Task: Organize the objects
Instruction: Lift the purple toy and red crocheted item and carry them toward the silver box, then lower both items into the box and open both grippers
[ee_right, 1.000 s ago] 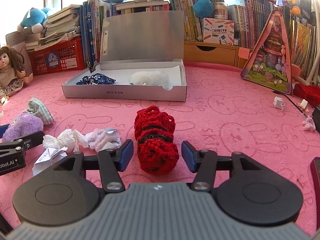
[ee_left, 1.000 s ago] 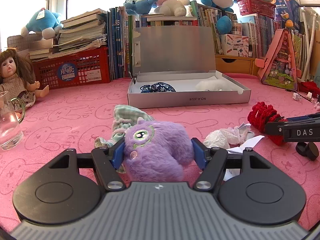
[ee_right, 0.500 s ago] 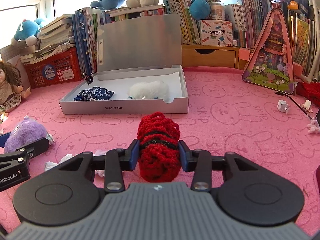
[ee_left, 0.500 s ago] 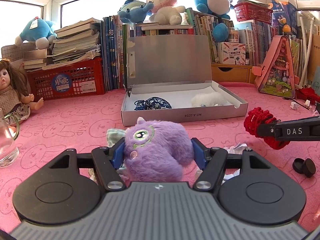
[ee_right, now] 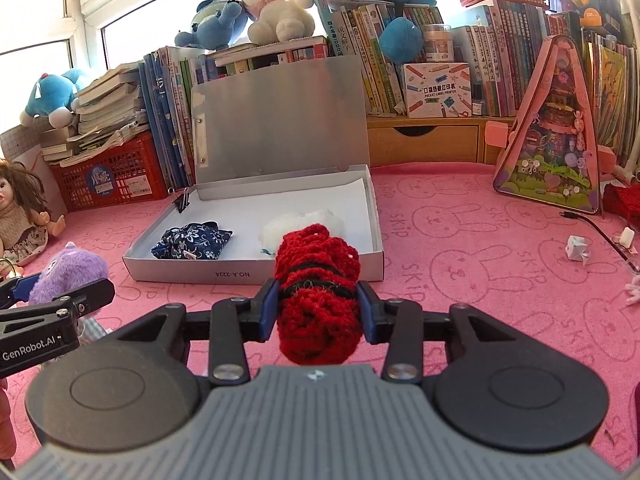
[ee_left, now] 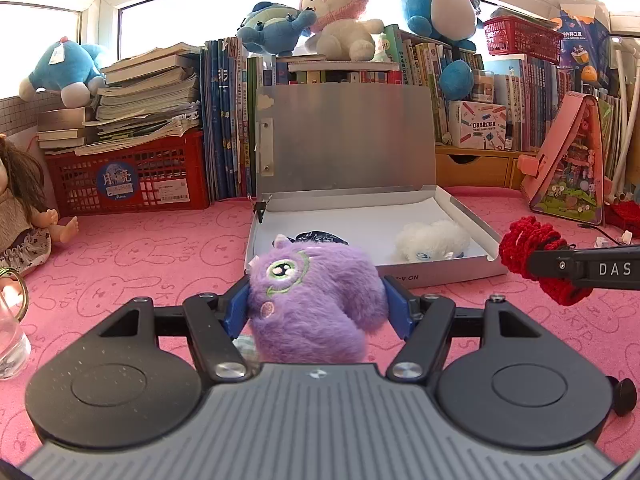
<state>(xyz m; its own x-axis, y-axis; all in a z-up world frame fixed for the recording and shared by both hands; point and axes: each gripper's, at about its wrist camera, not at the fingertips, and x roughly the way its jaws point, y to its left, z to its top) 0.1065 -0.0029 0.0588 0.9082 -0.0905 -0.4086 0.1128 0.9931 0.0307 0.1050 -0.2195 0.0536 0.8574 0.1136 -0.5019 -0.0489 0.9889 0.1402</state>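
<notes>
The left gripper (ee_left: 316,308) clamps a fuzzy purple plush (ee_left: 314,300); only its view shows a glass jug (ee_left: 10,336) far left. The right gripper (ee_right: 317,310) pinches a red crocheted bundle (ee_right: 316,300), near the open grey box (ee_right: 256,272); only its view reveals the box's blue floral pouch (ee_right: 192,242) fully.

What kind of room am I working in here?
Probably a child's bedroom or playroom: plush toys sit atop crowded bookshelves, a doll sits nearby, and a pink bunny-print cover is underneath.

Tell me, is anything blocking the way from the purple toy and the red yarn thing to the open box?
Nothing visible does. The purple toy and the red yarn thing are each held just before the box, whose lid stands open.
</notes>
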